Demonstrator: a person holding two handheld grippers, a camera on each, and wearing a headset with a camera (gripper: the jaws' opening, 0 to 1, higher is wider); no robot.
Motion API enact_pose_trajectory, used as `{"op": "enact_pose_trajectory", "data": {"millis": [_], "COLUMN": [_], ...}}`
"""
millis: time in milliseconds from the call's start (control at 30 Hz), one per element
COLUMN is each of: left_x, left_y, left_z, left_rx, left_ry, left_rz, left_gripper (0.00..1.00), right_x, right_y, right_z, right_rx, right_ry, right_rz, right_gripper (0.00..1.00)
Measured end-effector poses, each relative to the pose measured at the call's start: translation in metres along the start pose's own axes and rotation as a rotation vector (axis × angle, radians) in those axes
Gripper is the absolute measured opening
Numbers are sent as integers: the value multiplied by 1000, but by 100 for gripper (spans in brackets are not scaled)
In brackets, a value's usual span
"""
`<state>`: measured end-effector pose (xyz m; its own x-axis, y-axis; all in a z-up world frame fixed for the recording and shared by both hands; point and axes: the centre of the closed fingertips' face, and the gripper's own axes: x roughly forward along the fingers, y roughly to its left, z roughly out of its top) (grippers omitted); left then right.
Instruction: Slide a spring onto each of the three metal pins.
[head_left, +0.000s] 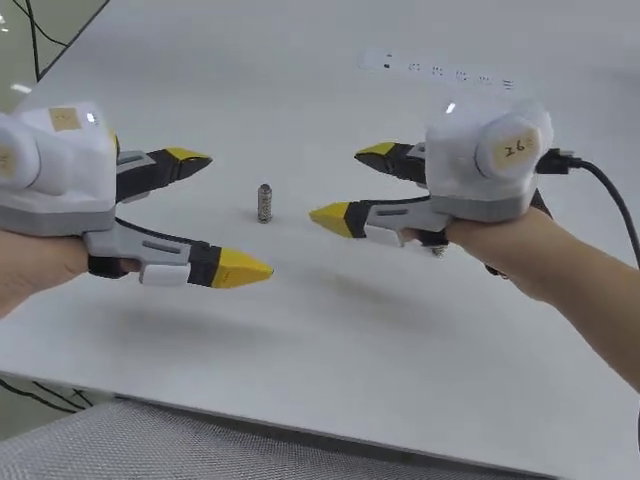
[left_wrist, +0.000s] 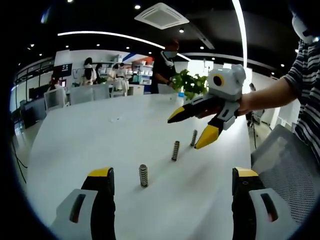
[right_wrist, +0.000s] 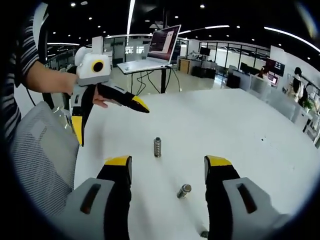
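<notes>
The white bench (head_left: 330, 340) carries the parts directly, with no tray. Above it the left tool (head_left: 230, 213) and right tool (head_left: 343, 183) face each other, jaws spread, holding nothing, I think because little work remains: in the left gripper view the near pin (left_wrist: 143, 175), middle pin (left_wrist: 175, 150) and far pin (left_wrist: 194, 138) stand in a row toward 1 o'clock, each seemingly wearing a spring (head_left: 264, 205).

Head view steeply down over the white table (head_left: 330, 340); both gripper views low, face to face across one upright pin (left_wrist: 143, 175).

White table (head_left: 330, 340), power strip (head_left: 440, 68), laptop (right_wrist: 162, 44)
</notes>
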<state>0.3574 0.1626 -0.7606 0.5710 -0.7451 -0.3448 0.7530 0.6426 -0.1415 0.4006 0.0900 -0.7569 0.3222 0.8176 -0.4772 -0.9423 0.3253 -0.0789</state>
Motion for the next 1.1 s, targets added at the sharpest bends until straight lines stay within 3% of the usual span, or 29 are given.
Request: {"op": "enact_pose_trajectory", "data": {"millis": [200,400,500,700,1000,1100], "left_x": [2,4,4,1,-5,-7], "left_y": [-1,-5,-7,-8,-9,-11], "left_z": [5,8,9,9,12,11], "left_rx": [8,11,15,20,16,17], "left_ry": [-2,-6,-7,-5,-23,-22], "left_rz": [-15,-37,-42,-43,-28,-26], "left_gripper": [97,97,97,97,97,97], "right_x": [-29,-57,-66,-86,-114,-123], "right_y": [-7,-7,-7,-10,-12,-15], "right_z": [-12,-26,-30,-40,-68,-70], "right_rx": [46,93,103,179,223,245], "right_ry": [-35,-96,-108,-151,-128,-143], "right_rz": [-55,-96,-117,-158,-230,-255], "right_gripper": [70,89,94,100,100,100]}}
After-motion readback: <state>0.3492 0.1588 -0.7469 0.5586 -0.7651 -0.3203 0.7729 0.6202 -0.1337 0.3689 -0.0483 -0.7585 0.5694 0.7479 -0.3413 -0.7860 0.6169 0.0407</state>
